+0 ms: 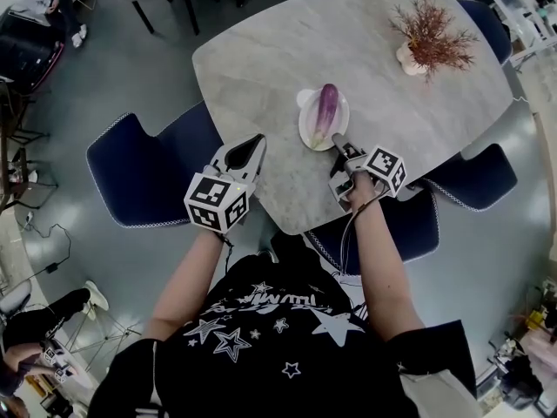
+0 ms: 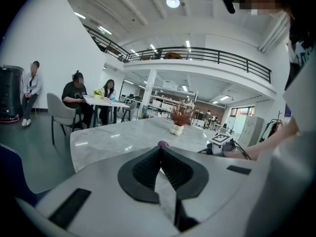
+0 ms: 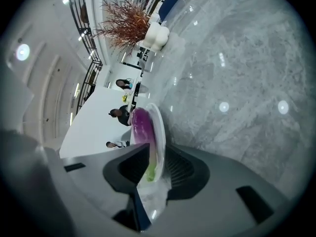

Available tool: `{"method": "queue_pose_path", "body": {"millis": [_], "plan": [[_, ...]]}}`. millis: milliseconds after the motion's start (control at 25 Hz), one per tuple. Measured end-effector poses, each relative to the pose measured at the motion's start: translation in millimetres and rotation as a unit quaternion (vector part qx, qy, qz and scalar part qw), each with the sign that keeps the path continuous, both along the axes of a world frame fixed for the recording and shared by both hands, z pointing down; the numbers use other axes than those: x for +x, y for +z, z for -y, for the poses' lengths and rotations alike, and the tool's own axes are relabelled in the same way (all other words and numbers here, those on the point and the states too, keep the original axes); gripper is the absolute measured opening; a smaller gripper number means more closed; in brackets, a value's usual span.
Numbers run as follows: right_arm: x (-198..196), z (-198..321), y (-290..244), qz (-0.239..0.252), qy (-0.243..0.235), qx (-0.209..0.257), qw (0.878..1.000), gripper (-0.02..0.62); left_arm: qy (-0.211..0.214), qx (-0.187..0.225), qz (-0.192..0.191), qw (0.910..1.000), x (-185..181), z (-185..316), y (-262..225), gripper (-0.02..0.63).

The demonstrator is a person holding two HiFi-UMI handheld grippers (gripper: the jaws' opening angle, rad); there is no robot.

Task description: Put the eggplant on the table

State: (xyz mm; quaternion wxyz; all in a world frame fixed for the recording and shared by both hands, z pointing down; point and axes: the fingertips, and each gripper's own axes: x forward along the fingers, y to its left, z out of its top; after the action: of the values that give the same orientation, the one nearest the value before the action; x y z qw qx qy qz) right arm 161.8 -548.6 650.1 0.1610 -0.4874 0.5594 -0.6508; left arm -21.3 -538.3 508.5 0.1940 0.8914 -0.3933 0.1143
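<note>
A purple eggplant (image 1: pixel 325 110) with a green stem end lies on a small white plate (image 1: pixel 306 129) on the marble table (image 1: pixel 348 50). My right gripper (image 1: pixel 338 139) is at the plate's near rim, turned on its side. In the right gripper view, the eggplant (image 3: pixel 140 125) and the plate's rim (image 3: pixel 159 127) pass between the jaws of the right gripper (image 3: pixel 157 146), which are drawn in to a narrow gap on the stem end. My left gripper (image 1: pixel 258 142) hovers over the table's near edge, to the left of the plate. Seen from its own camera, the left gripper (image 2: pixel 160 148) is shut on nothing, and the eggplant's tip (image 2: pixel 163 143) peeks over it.
A white vase of dried reddish twigs (image 1: pixel 426 37) stands at the far right of the table. Dark blue chairs are at the left (image 1: pixel 148 177), at the right (image 1: pixel 474 177) and just below the right gripper (image 1: pixel 409 225). People sit at another table (image 2: pixel 98 100) further off.
</note>
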Motion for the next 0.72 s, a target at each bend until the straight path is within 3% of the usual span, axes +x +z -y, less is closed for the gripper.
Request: {"method": "queue_pose_path", "body": {"millis": [280,720], "plan": [[1.0,-15.6,1.2,-0.053,-0.006,-0.013,0.998,0.083,-0.006,0.0,-0.003,1.0,-18.6,-15.1,-5.9,0.008],[-11.9,-58.1,-32.8,-0.041,-0.002,0.026,0.999,0.081,0.021,0.013,-0.011,0.9996,-17.6,-52.0,-21.7,0.008]]}}
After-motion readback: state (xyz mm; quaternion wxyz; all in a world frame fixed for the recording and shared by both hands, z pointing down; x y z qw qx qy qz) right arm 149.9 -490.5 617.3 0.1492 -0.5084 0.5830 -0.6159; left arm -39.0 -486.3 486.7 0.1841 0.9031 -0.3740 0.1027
